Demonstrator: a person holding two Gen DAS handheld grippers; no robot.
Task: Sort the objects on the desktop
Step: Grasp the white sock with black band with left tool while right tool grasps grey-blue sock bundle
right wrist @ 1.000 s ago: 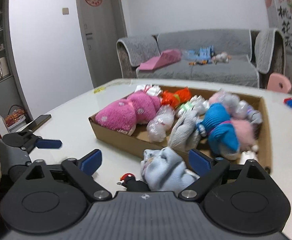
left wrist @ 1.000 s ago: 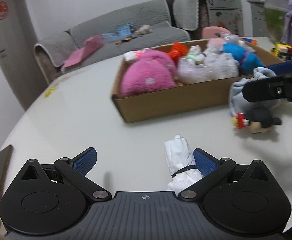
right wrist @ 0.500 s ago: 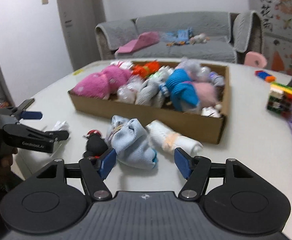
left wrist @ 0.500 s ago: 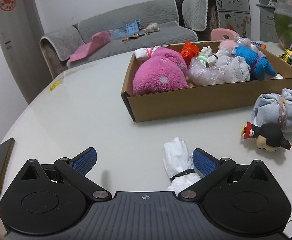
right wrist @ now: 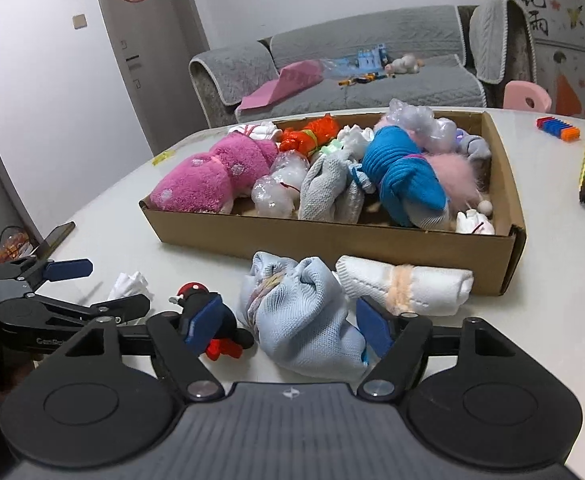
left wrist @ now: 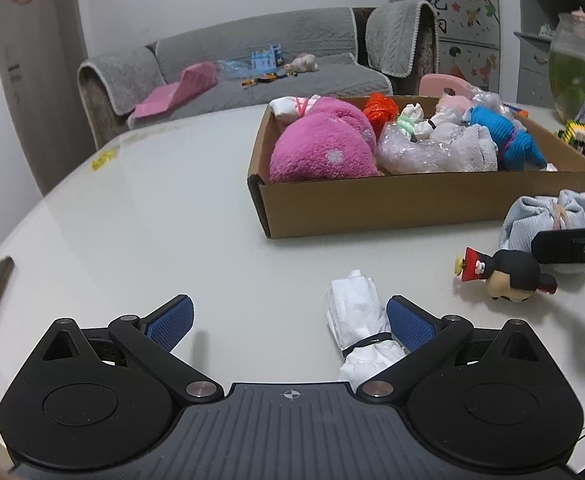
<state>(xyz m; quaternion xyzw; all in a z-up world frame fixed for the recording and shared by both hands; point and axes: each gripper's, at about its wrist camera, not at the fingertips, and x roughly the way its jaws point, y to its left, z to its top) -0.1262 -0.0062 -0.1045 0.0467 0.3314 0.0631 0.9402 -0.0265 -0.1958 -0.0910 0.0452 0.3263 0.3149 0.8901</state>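
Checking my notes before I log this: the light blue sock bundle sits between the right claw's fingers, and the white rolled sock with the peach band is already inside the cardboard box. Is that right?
Not quite. The white rolled sock lies on the table in front of the cardboard box, not inside it; the right wrist view shows this. The light blue sock bundle does sit between the right claw's opening fingers.

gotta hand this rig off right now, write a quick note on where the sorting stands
Left hand-held gripper: open, white bundle lying between its fingers against the right pad, not clamped.
Right hand-held gripper: jaws opening, straddling the light blue bundle, not gripping.
On the table in front of the cardboard box: white roll and small figurine.
Done: box already holds many bundles.
Left: box those four.
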